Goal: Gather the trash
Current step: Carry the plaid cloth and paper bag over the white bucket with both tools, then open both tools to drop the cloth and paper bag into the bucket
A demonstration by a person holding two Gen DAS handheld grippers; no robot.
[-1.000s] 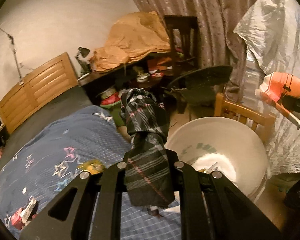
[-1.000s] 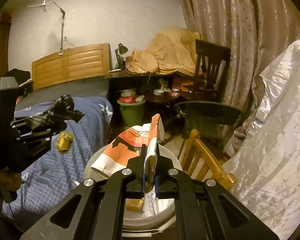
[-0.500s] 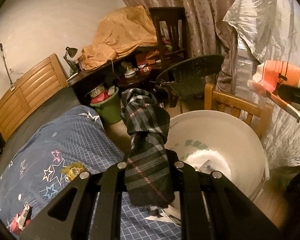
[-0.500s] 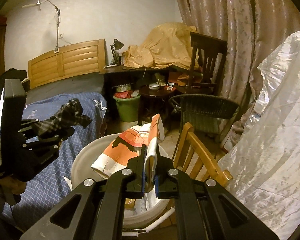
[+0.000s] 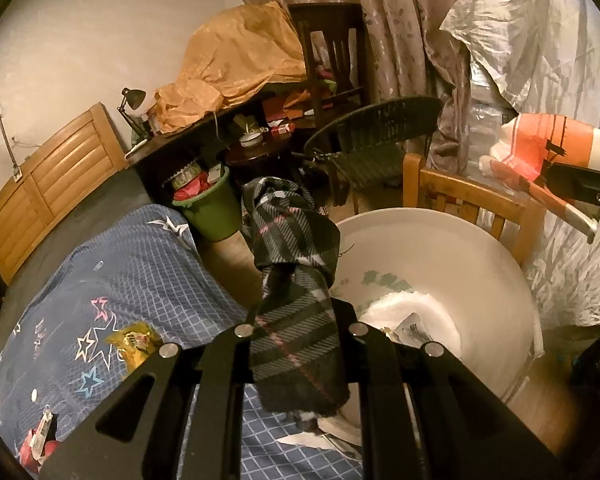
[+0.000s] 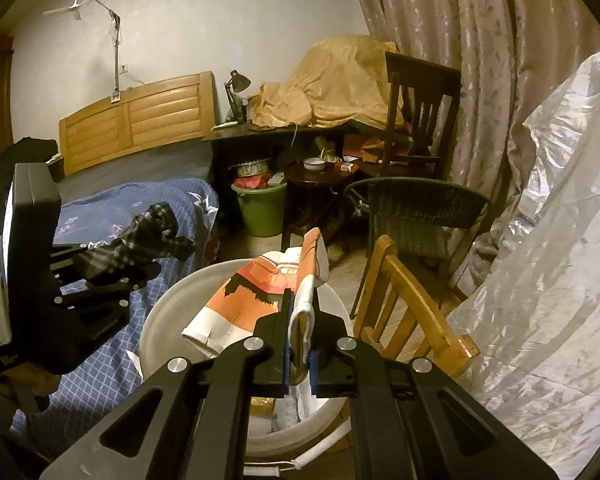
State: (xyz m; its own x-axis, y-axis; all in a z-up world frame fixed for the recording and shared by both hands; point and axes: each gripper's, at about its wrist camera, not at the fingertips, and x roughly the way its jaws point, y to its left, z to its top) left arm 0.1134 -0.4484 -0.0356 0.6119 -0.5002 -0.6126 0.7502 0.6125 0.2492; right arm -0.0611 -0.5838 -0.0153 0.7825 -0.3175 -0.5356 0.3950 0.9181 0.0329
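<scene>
A dark plaid cloth (image 5: 296, 280) hangs bunched from my left gripper (image 5: 296, 320), which is shut on it just over the near left rim of a white bucket (image 5: 480, 248). Crumpled white paper and scraps lie in the bucket's bottom. My right gripper (image 6: 300, 320) is shut on an orange-and-white plastic bag (image 6: 252, 304), held above the white bucket (image 6: 168, 312). In the right wrist view, the left gripper (image 6: 140, 258) with the plaid cloth (image 6: 156, 232) sits to the left over the bed edge. In the left wrist view, the right gripper (image 5: 560, 172) and its bag (image 5: 540, 144) show at far right.
A yellow snack wrapper (image 5: 134, 340) and a red wrapper (image 5: 38, 440) lie on the blue star-print bedcover (image 5: 120, 272). A wooden chair (image 6: 412, 312) stands right behind the bucket, and crinkled silver sheeting (image 6: 540, 280) hangs to its right. A full green bin (image 6: 262, 208) sits by the dark desk.
Both grippers have sunk a little and moved nearer the white bucket, which now looms larger. Each keeps its grip on the same item.
</scene>
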